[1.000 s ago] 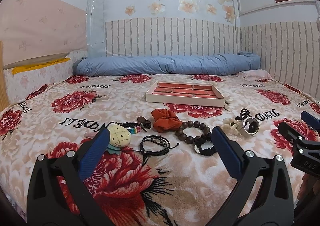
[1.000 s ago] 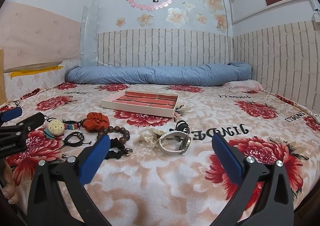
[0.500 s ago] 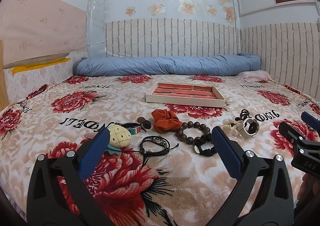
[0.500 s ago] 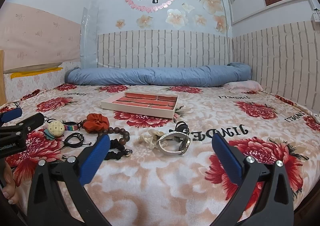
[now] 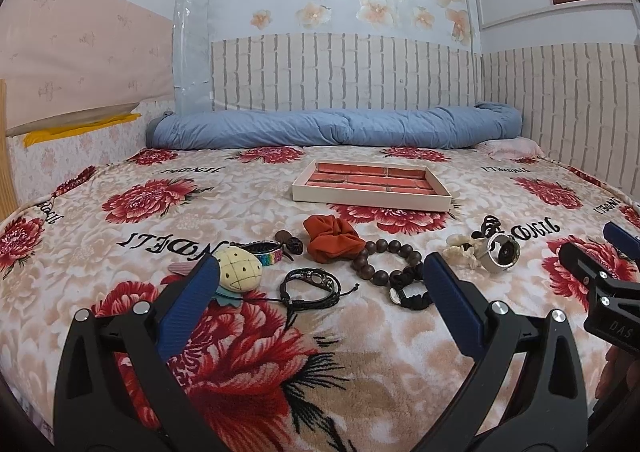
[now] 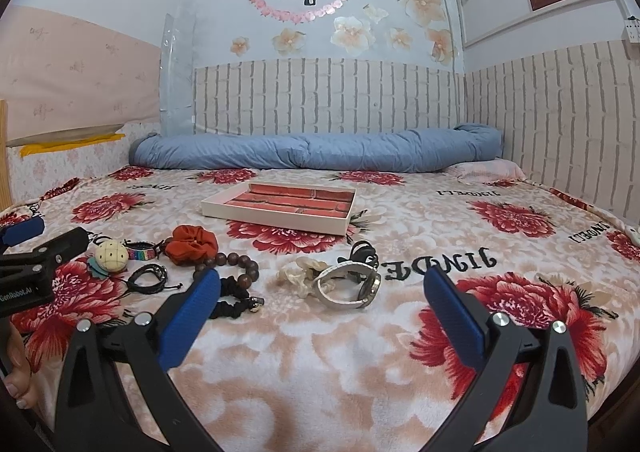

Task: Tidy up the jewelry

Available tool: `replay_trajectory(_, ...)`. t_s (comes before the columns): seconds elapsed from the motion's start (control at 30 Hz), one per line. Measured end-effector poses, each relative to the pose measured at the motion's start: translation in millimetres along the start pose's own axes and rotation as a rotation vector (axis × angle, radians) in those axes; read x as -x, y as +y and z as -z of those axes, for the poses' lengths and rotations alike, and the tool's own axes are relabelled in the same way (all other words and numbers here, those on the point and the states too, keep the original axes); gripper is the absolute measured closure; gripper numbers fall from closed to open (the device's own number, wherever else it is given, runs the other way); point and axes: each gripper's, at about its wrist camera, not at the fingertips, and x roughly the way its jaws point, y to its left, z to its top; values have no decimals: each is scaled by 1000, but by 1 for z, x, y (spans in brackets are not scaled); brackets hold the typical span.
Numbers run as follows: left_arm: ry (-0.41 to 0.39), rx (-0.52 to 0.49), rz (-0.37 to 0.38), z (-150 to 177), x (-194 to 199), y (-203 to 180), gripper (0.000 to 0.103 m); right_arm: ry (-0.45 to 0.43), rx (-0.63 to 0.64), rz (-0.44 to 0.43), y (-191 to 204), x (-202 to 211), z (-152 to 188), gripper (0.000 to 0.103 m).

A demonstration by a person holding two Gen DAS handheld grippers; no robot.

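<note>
Right gripper (image 6: 320,304) spread wide above floral blanket (image 6: 340,364), white watch (image 6: 350,286) between its fingers, tray (image 6: 276,214) beyond

Red-flowered peach blanket (image 5: 168,220), rust-orange scrunchie (image 5: 332,238), dark brown bead bracelet (image 5: 380,256), brick-patterned red tray (image 5: 370,184), blue bolster (image 5: 336,128).

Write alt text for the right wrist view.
The open right gripper hovers empty over a floral blanket, facing a white-strapped watch, wooden bead bracelet and orange scrunchie. An empty tray lies farther back.
</note>
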Motion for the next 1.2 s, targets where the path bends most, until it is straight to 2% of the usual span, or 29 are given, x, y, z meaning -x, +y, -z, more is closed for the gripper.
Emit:
replay_trajectory(0.6, 34, 2, -6, 0, -10, 1, 5, 36, -2, 9, 0, -16, 3, 4)
replay_trajectory(0.77, 40, 0, -5, -3, -18, 3, 5, 10, 6, 50, 1, -18, 2, 4)
replay_trajectory(1.03, 72, 1, 5, -8, -38, 9, 5, 64, -27, 16, -6, -40, -2, 4)
replay_trajectory(1.2, 103, 11, 0, -11, -56, 17, 5, 95, -8, 32, -9, -58, -7, 4)
